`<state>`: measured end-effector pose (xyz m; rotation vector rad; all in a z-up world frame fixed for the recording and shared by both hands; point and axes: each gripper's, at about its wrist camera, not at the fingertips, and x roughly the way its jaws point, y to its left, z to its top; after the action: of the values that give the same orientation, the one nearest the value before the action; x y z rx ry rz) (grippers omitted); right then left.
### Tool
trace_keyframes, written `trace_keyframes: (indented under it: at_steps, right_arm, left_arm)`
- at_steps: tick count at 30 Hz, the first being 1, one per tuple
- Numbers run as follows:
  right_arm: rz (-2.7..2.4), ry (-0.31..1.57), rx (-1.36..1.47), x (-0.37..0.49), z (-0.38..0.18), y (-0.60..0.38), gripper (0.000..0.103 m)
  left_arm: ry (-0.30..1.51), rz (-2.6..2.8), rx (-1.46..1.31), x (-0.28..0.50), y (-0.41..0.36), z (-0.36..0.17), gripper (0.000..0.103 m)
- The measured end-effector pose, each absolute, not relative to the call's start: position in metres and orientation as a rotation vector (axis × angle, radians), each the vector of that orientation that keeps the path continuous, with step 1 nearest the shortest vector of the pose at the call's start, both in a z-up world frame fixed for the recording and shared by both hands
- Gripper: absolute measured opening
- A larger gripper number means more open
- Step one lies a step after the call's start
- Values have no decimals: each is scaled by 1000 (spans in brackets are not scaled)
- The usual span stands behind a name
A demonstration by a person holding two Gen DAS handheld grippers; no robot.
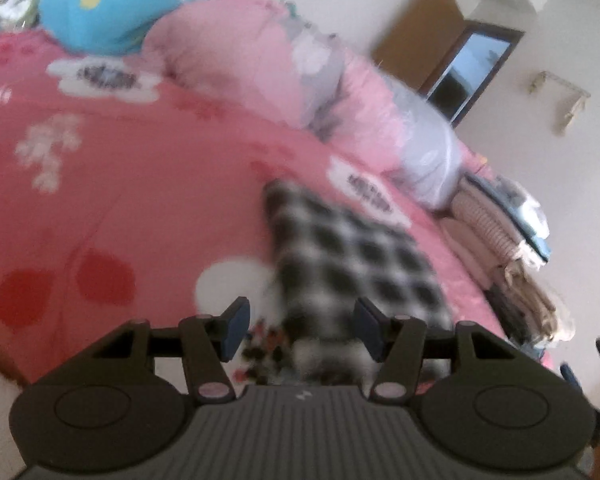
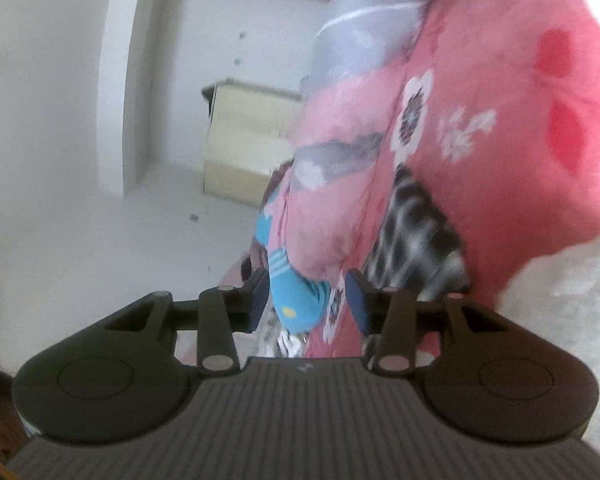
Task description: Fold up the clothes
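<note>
A black-and-white checked garment (image 1: 356, 256) lies in a compact shape on the pink flowered bedspread (image 1: 120, 184). Just in front of its near edge my left gripper (image 1: 302, 326) is open, with nothing pressed between its blue pads. In the right wrist view the picture is rolled on its side and blurred. There the checked garment (image 2: 416, 236) lies on the bedspread (image 2: 500, 128), beyond and to the right of my right gripper (image 2: 308, 300). That gripper is open and empty, and a blue item (image 2: 296, 300) shows far behind the gap.
A rolled pink quilt (image 1: 240, 60) and a blue cushion-like item (image 1: 112, 8) lie along the bed's far side. A stack of folded clothes (image 1: 496, 232) sits at the bed's right end. A cream cabinet (image 2: 248, 140) stands by the white wall.
</note>
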<state>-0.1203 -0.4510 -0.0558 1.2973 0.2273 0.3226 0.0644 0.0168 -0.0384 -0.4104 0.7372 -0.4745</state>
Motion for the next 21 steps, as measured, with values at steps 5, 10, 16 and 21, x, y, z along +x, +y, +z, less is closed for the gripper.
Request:
trace_keyframes:
  at_steps: [5, 10, 16, 21]
  right_arm:
    - [288, 356, 1235, -90, -66, -435, 44]
    - [214, 441, 1197, -67, -96, -435, 44]
    - [196, 449, 1185, -53, -115, -438, 44]
    - [185, 446, 1134, -36, -112, -442, 44]
  left_arm:
    - [794, -497, -464, 78, 10, -66, 58]
    - [797, -500, -483, 100, -6, -81, 58]
    - [773, -477, -423, 113, -22, -86, 42]
    - [758, -478, -344, 111, -35, -86, 22]
